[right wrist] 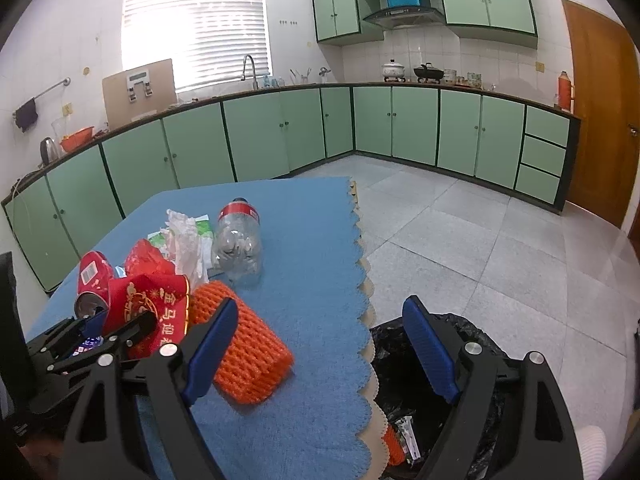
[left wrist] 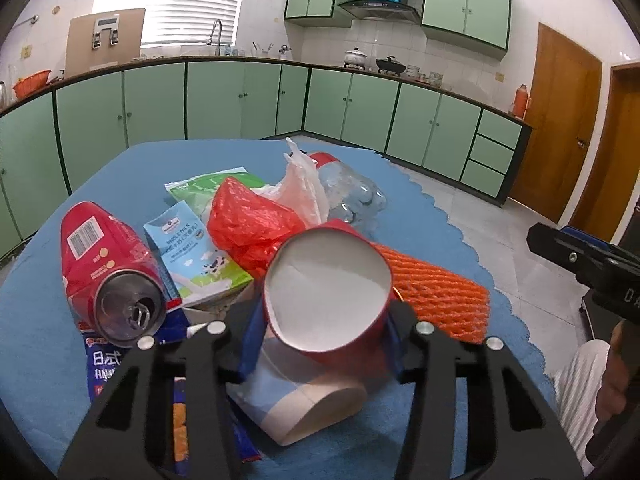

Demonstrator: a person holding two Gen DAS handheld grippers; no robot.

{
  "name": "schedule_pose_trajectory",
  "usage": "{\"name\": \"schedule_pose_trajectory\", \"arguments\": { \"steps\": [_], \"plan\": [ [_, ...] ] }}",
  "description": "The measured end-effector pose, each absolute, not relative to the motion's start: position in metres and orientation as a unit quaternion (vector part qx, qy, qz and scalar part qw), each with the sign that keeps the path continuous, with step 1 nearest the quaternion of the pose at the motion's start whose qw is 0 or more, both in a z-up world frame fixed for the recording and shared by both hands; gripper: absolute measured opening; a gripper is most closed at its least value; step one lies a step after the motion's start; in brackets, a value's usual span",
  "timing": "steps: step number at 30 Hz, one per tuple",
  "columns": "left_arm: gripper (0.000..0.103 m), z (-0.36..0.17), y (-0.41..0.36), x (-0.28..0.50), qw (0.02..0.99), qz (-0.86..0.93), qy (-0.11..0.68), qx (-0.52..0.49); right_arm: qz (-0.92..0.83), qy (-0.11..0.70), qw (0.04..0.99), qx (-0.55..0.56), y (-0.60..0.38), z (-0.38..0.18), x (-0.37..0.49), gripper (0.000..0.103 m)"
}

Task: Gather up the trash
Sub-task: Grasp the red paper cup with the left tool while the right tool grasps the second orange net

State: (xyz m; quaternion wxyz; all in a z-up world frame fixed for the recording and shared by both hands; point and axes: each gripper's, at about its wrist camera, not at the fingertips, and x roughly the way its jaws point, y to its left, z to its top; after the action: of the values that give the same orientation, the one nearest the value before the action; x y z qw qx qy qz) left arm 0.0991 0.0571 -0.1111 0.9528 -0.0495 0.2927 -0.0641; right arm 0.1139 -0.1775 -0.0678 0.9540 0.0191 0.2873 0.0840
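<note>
Left tool (left wrist: 322, 340) around round red paper cup (left wrist: 328, 288)

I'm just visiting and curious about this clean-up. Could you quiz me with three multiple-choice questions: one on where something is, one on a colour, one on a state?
1. Where is the bin?
A. on the table
B. on the floor by the table's edge
C. on the counter

2. What colour is the foam net?
A. orange
B. green
C. white

3. What is the left gripper doing?
A. open, empty
B. shut on the can
C. shut on the cup

Answers: 1 B, the bin sits below the table edge. 2 A, the foam net is orange. 3 C, the left gripper clamps the cup.
</note>
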Motion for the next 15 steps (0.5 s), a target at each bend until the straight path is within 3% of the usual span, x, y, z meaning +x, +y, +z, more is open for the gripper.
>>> {"name": "schedule_pose_trajectory", "arguments": {
  "steps": [15],
  "plan": [
    [0.046, -0.086, 0.065, 0.079, 0.972, -0.006, 0.235, -0.019, 0.102, 0.303, 0.947, 0.007, -0.163, -0.082, 0.117, 0.077]
  ]
}}
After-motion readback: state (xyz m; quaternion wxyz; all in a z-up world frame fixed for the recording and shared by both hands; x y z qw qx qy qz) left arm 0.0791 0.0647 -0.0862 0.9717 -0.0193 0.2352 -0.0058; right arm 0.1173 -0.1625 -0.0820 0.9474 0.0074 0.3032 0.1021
